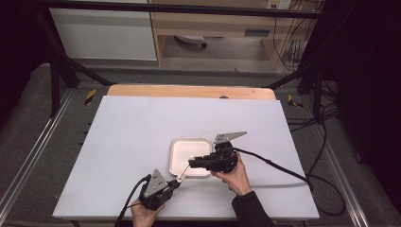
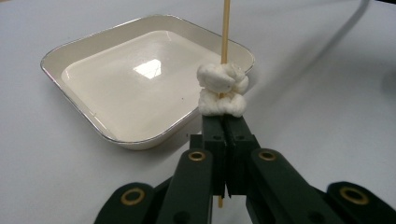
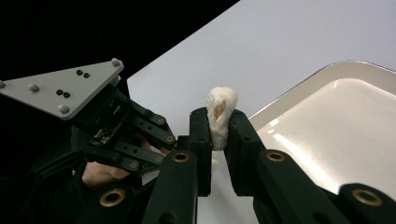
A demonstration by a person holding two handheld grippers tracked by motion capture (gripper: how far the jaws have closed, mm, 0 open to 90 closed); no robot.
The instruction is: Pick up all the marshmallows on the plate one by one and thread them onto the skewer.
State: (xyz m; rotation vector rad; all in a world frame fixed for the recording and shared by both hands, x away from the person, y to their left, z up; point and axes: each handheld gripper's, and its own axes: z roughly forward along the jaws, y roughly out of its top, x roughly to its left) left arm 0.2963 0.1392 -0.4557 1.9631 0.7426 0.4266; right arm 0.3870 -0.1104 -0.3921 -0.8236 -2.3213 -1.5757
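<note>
Skewer [image 2: 225,32], clamped at its near end by the left gripper [image 2: 224,123], carries white dough lumps [image 2: 222,88] beside the tray [image 2: 93,51] on the table [image 1: 132,123]. Farther along, the right gripper's [image 3: 218,128] fingers [image 3: 201,135] pinch one lump [image 3: 220,109]; pulling askew could snap the stick or tear the piece.

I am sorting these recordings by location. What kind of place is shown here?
Probably a lab or workshop recording station: a table with a plain white top, a black metal frame around it, loose cables on the grey floor, and shelving behind.

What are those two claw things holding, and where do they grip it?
The left gripper clamps a wooden skewer near its lower end; the right gripper pinches a white lump threaded on it.
</note>
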